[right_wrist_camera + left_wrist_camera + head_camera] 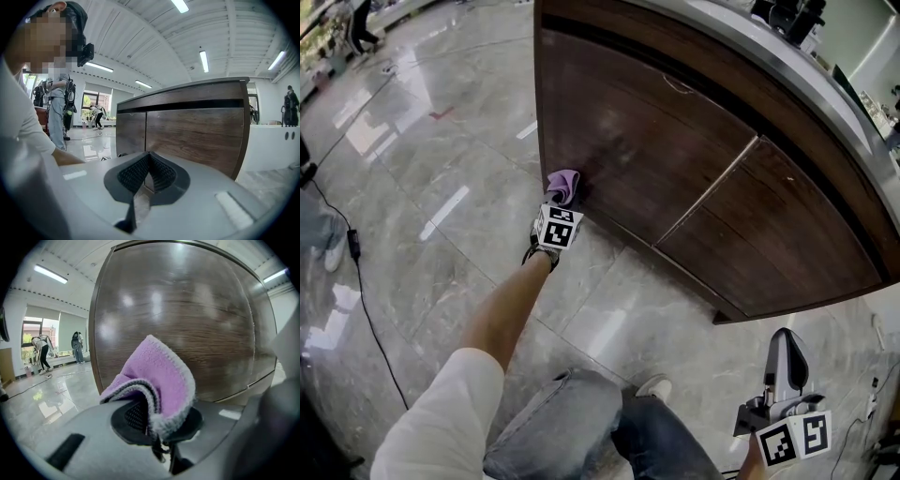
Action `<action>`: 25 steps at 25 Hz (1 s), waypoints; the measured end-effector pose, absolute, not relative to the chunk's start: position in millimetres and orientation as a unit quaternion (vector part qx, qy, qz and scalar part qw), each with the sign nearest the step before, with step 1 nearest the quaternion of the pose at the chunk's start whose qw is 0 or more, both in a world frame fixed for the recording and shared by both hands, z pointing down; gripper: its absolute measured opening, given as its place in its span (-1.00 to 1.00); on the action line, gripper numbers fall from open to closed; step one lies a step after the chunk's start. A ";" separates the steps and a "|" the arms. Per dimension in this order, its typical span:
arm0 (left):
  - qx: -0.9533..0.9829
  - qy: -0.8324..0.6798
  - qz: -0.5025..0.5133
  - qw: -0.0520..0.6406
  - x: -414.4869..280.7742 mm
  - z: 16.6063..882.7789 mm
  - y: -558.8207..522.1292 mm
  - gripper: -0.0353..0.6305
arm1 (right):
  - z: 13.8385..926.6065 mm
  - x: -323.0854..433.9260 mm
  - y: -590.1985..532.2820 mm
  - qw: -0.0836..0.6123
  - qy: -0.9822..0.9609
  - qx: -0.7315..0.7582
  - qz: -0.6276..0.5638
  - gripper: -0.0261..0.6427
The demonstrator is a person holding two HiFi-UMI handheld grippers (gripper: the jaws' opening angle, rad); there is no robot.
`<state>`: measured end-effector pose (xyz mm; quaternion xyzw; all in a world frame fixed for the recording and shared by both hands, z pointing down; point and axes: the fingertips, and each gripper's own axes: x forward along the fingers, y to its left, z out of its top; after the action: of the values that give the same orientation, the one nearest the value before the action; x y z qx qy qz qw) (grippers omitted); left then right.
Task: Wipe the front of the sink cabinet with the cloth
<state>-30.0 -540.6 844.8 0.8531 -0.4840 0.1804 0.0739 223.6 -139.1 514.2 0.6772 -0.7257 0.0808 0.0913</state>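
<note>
Wiping: lower left corner of the cabinet (675,159)
Your left gripper (557,202) clamps the cloth (563,184) against it; most of the front likely remains; your right gripper (787,347), jaws together and empty, hangs clear of it

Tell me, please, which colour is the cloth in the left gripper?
The cloth is light purple with a grey-white edge; the left gripper view shows it best.
</note>
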 end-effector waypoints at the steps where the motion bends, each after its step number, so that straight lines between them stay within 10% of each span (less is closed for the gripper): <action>1: 0.854 -0.482 0.182 0.074 -26.4 844.3 -537.9 -0.74 | 513.5 224.2 -138.6 0.092 -0.725 0.678 0.078 -0.90; 25: 0.905 -0.372 0.198 0.066 96.1 817.1 -447.4 -0.74 | 513.1 248.9 -123.9 0.131 -0.684 0.717 0.034 -0.90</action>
<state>96.1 -447.4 817.1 0.9046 -0.3719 0.1976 0.0660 248.9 -123.9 513.1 0.7172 -0.6835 0.0344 0.1312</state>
